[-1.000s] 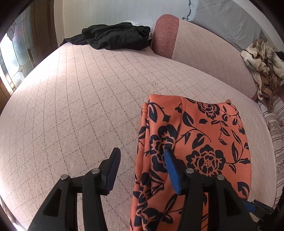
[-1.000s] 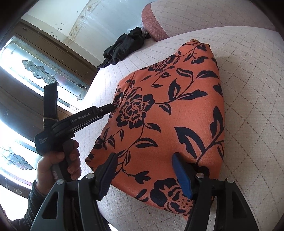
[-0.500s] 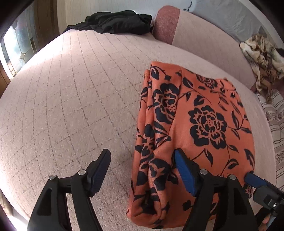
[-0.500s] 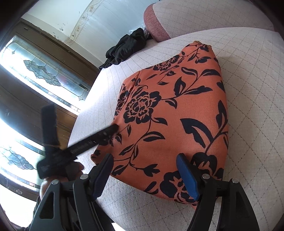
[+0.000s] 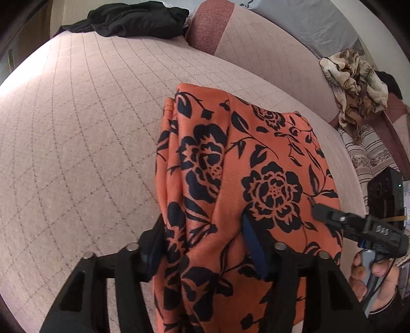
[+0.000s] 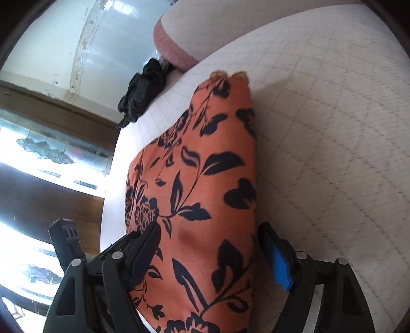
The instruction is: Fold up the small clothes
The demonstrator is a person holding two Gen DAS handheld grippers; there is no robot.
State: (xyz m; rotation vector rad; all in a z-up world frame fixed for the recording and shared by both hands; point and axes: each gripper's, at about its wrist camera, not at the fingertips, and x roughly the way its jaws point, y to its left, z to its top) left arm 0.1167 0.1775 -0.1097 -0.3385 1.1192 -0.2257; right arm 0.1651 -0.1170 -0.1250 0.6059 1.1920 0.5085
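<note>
An orange garment with a black flower print lies folded on the pink quilted bed. My left gripper is closing on its near left edge. The cloth is bunched up between the pads, which press into it. My right gripper straddles the garment's near right edge. Its jaws are closing, and a thin gap still shows at the blue pad. In the left wrist view the right gripper rests a finger on that edge, with a hand holding it.
A heap of black clothes lies at the far end of the bed beside a pink bolster. A beige patterned cloth and striped fabric sit off the right side. A bright window is on the left.
Both grippers came down and in over the garment's near edge and their jaws narrowed. Cloth now bunches between the left pads. The right view has rolled and moved closer.
</note>
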